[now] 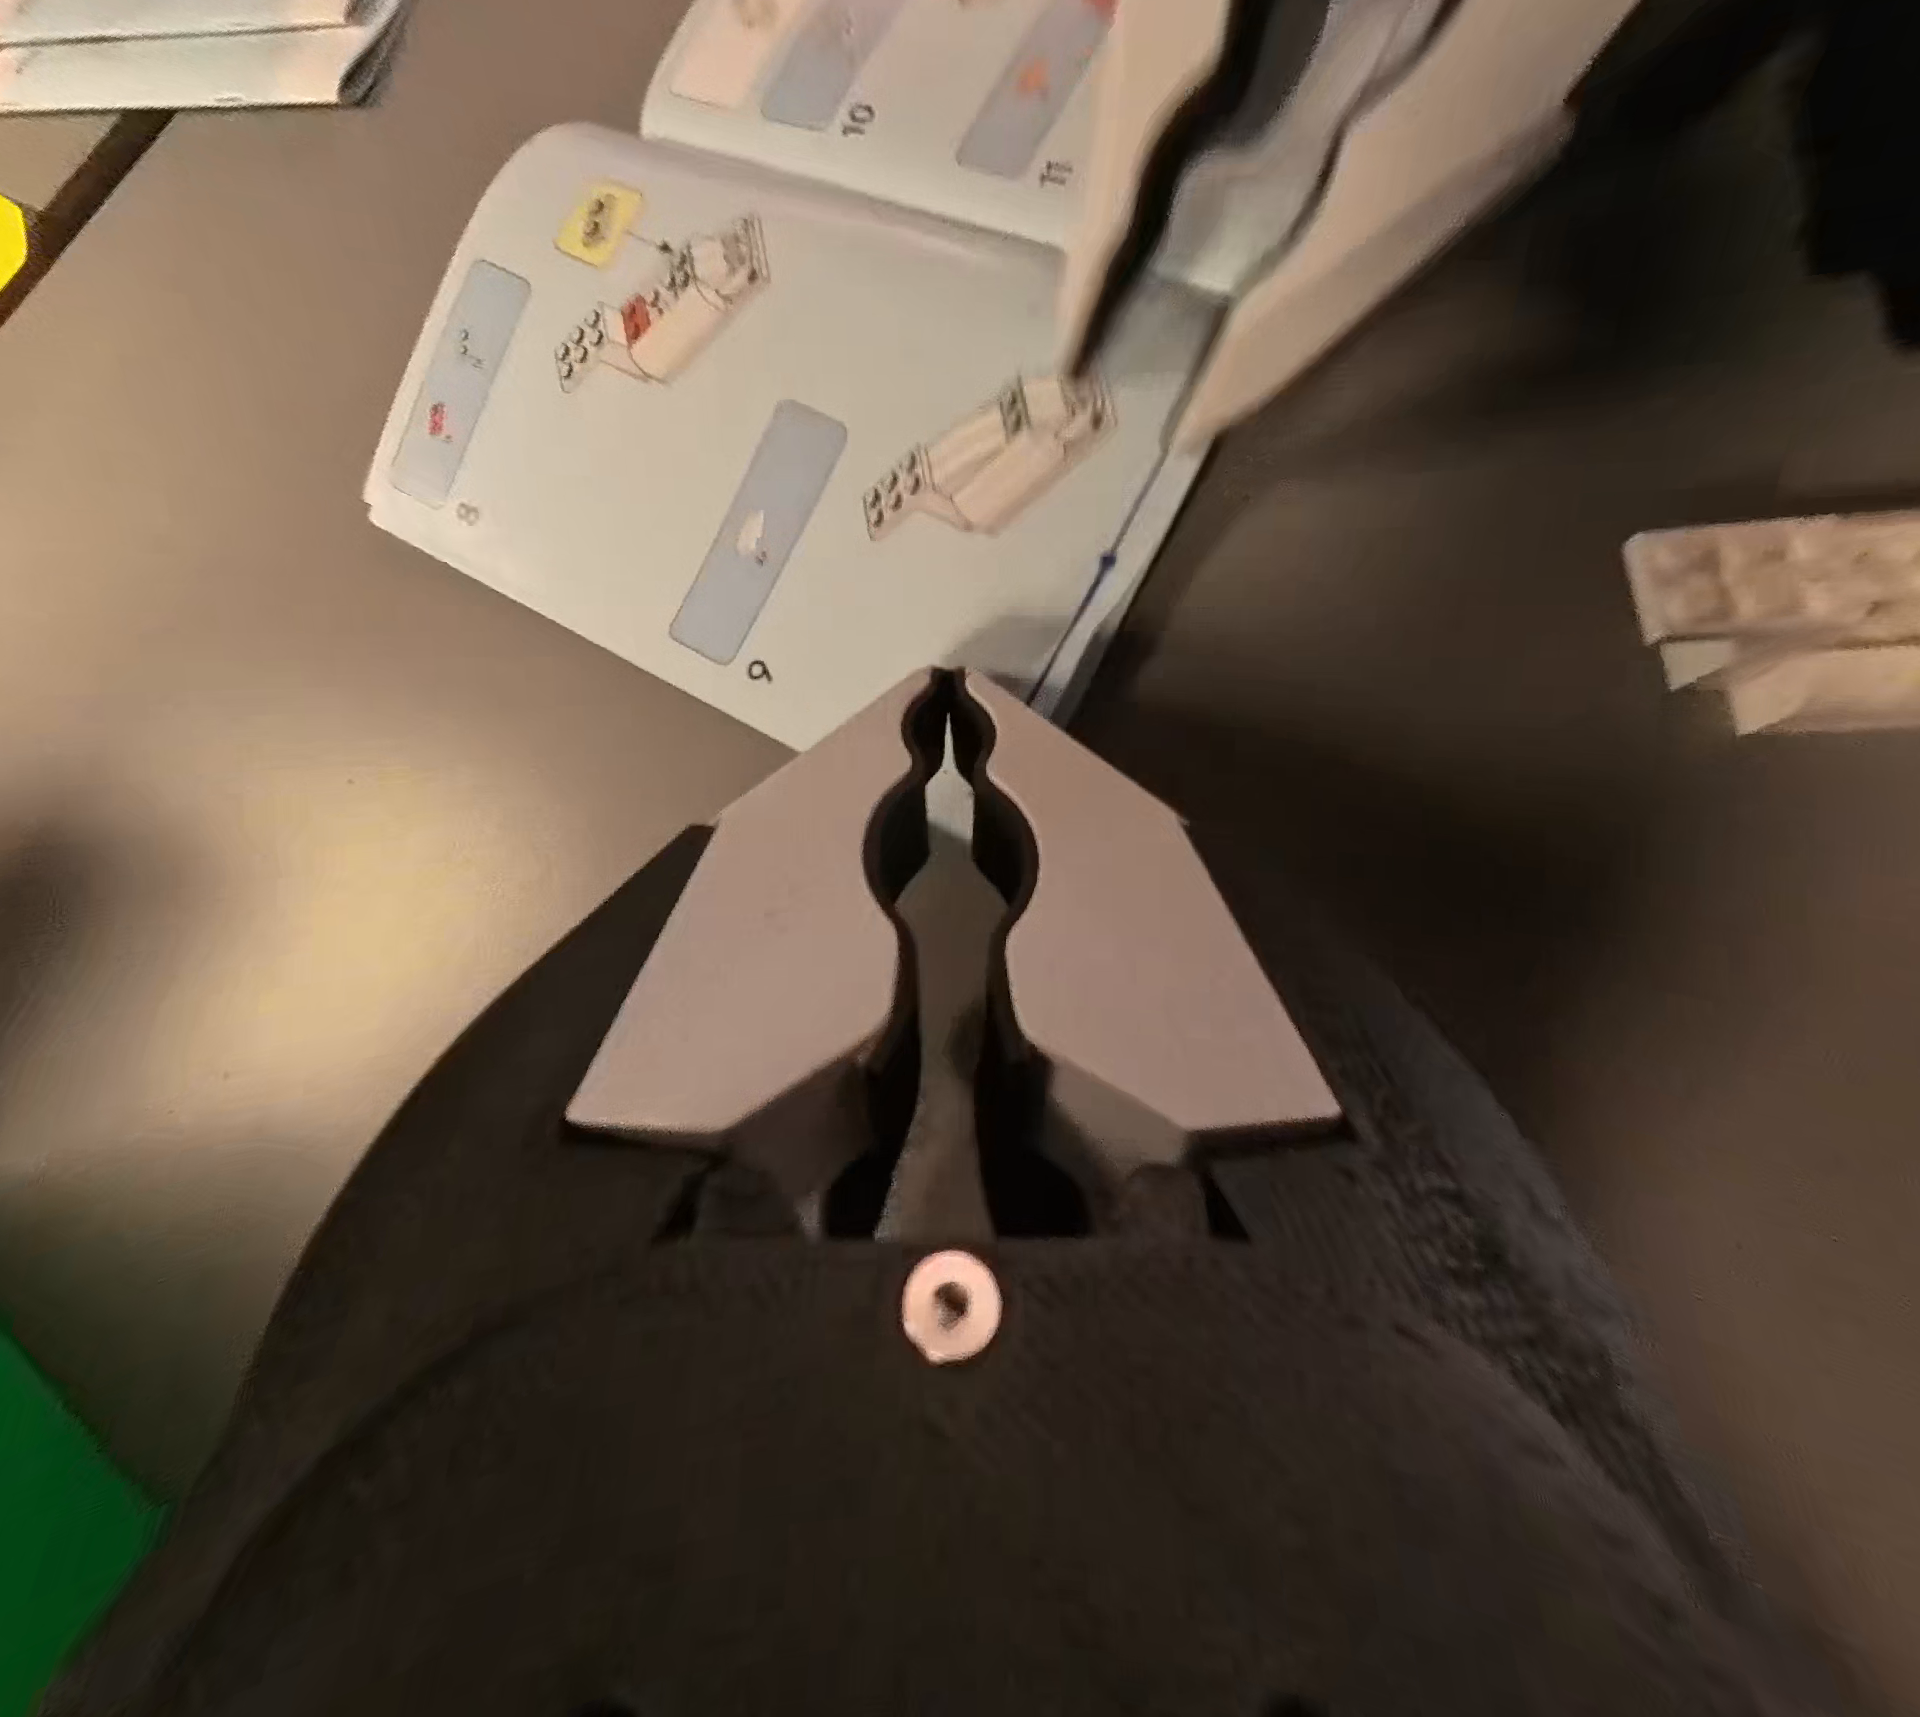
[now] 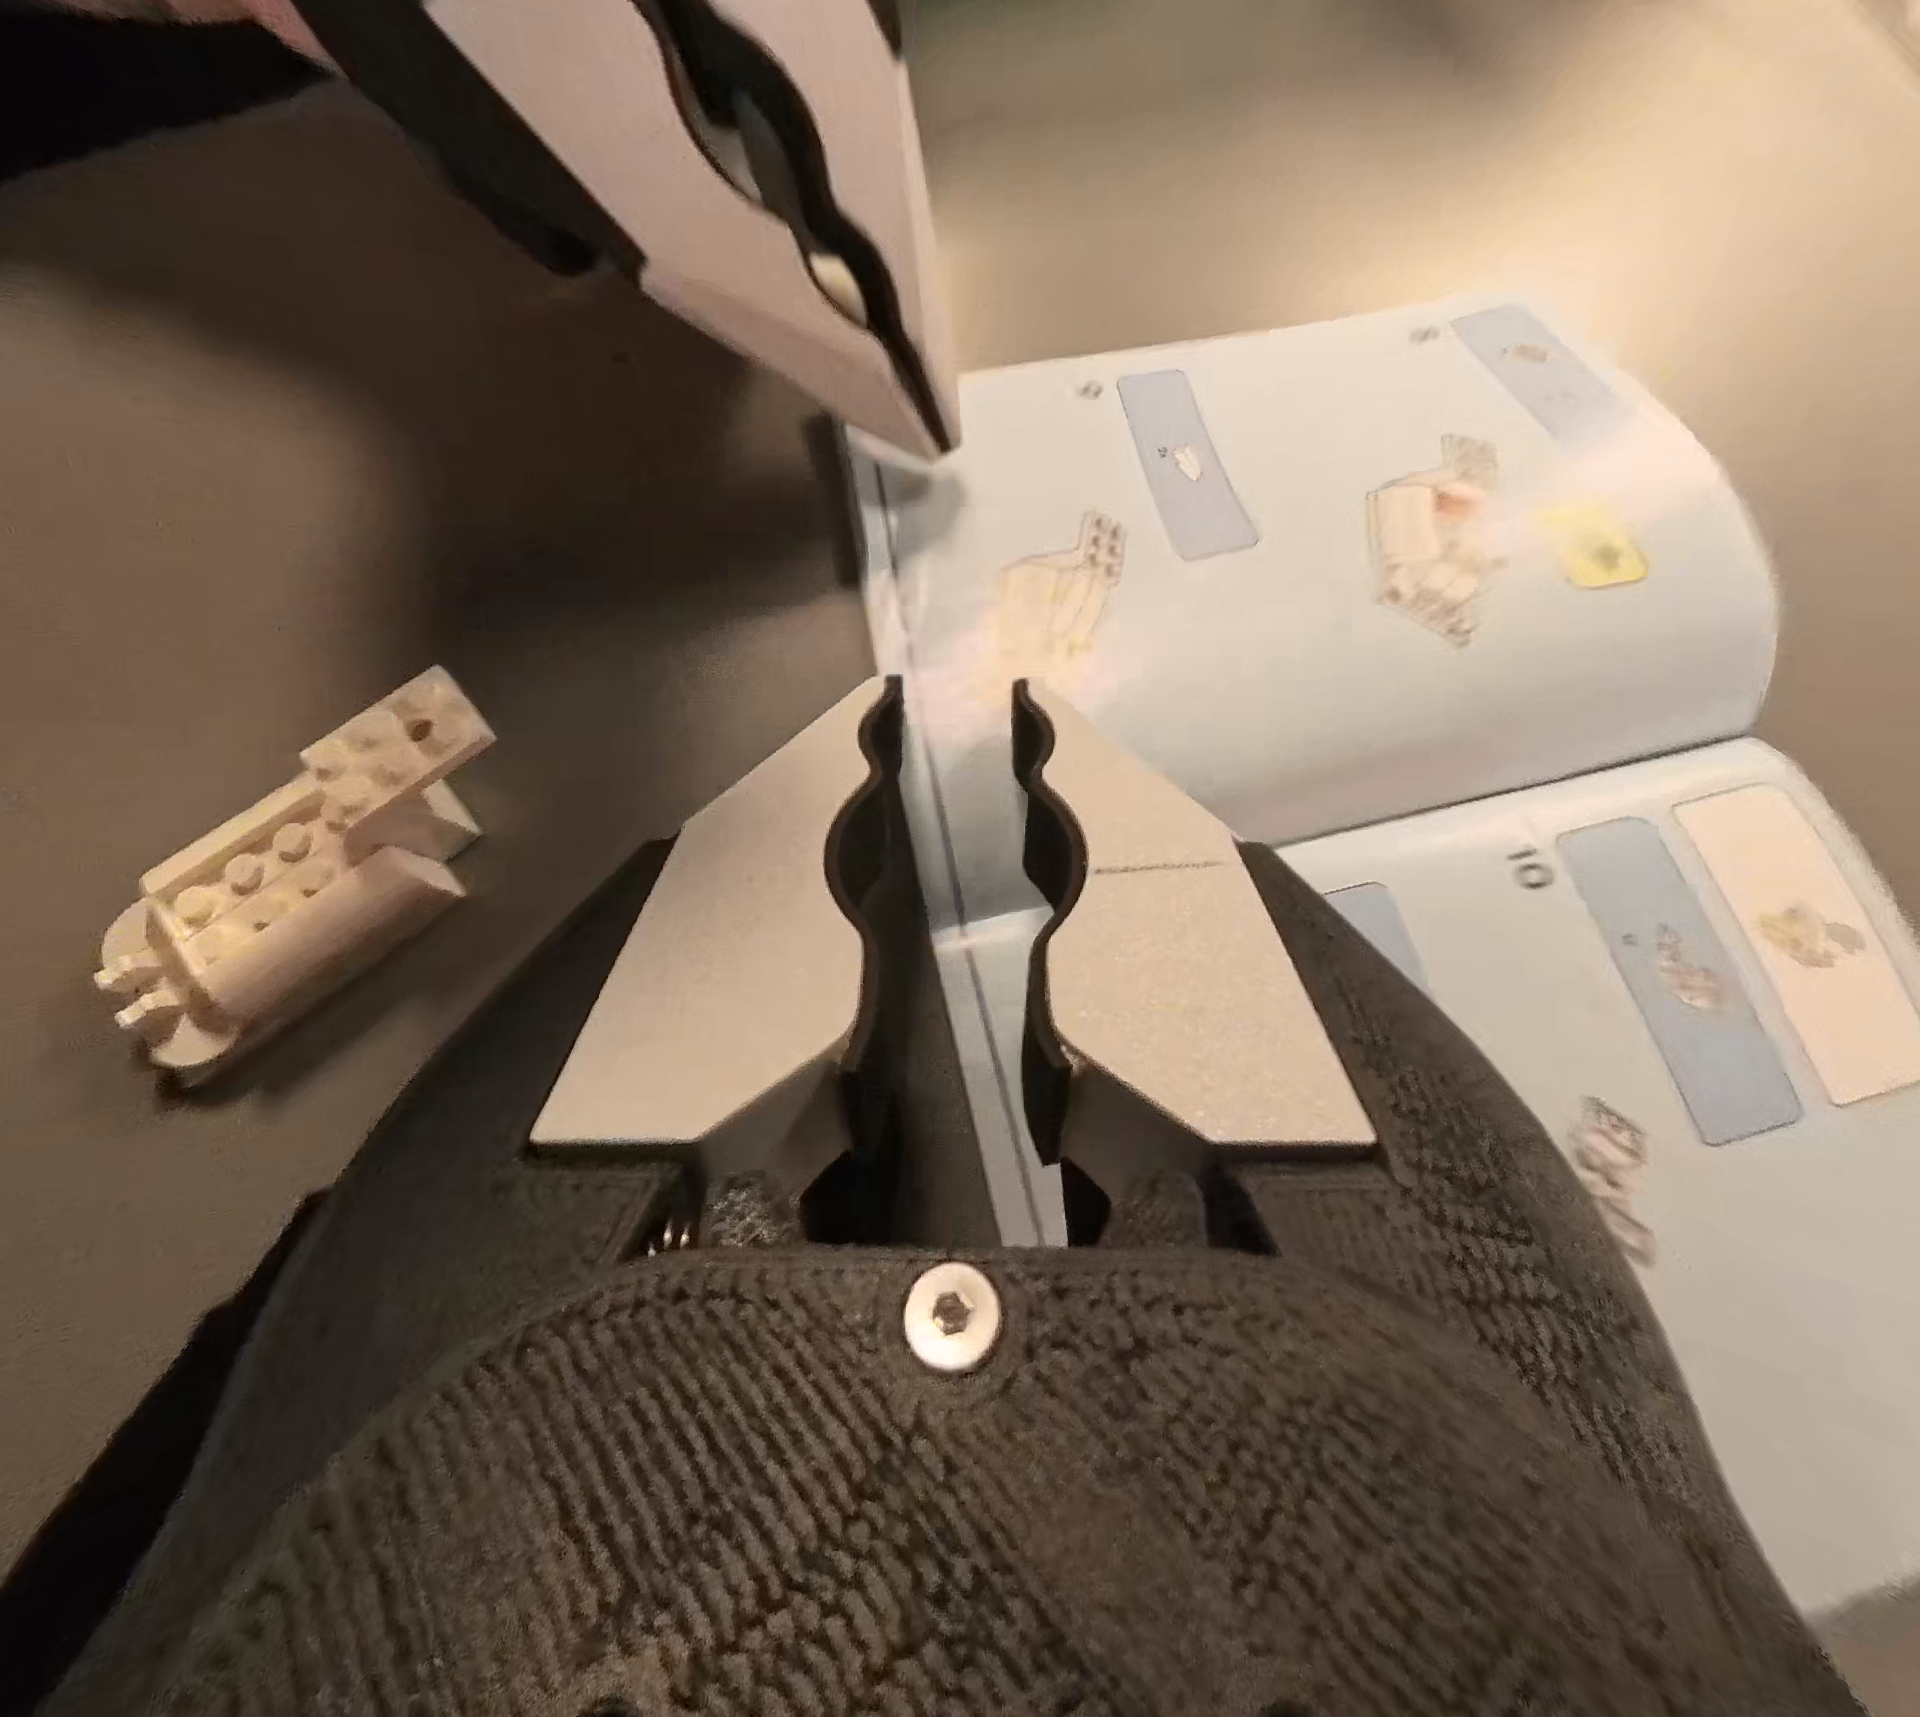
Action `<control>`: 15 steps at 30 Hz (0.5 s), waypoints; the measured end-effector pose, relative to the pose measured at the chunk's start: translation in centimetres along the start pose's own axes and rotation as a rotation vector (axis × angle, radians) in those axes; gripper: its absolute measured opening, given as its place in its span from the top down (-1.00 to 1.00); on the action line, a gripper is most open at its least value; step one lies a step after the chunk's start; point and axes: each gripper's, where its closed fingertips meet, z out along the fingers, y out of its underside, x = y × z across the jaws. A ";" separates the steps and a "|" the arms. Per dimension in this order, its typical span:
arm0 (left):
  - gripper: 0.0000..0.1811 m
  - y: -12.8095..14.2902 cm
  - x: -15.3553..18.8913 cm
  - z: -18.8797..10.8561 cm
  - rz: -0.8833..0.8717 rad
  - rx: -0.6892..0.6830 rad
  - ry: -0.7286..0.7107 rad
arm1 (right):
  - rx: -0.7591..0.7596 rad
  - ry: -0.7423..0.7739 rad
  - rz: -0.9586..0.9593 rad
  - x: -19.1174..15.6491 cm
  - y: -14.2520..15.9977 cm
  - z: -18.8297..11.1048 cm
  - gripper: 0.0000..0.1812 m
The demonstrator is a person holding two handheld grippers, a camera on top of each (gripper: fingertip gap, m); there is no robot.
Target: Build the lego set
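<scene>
Grey table (image 2: 364,441): booklet (image 2: 1351,545), white, seemingly half-built model (image 2: 301,878)

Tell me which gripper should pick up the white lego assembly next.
Probably right. The right gripper is open and empty beside the white lego assembly; the left gripper is shut, and the assembly sits farther from it.

Part-built white plastic lego assembly (image 2: 296,878), long body w/ studs on top, stepped plate at far end, small prongs at near end; lies flat on grey bench (image 2: 364,524), apart from the booklet. Open light-blue paper instruction booklet (image 2: 1351,587) lies beside it, pages curling up.
</scene>
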 end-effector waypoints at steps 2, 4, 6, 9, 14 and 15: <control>1.00 0.1 -0.1 0.1 0.061 -0.013 -0.028 | 0.158 0.221 -0.097 2.0 -2.1 -1.6 0.67; 1.00 0.2 -0.1 0.1 0.100 -0.026 -0.043 | 0.330 0.447 -0.192 3.1 -4.0 -4.2 0.69; 1.00 0.3 0.0 0.0 0.114 -0.033 -0.044 | 0.398 0.639 -0.251 4.0 -4.7 -6.5 0.71; 1.00 0.4 0.3 -0.2 0.090 -0.036 -0.014 | 0.414 0.859 -0.334 5.0 -4.9 -8.8 0.74; 1.00 -1.4 -0.5 -1.3 0.060 0.103 -0.053 | 0.378 1.015 -0.398 6.4 -4.4 -10.2 0.78; 1.00 -2.4 -1.1 -2.1 0.075 0.177 -0.095 | 0.375 1.027 -0.402 6.6 -4.3 -10.4 0.79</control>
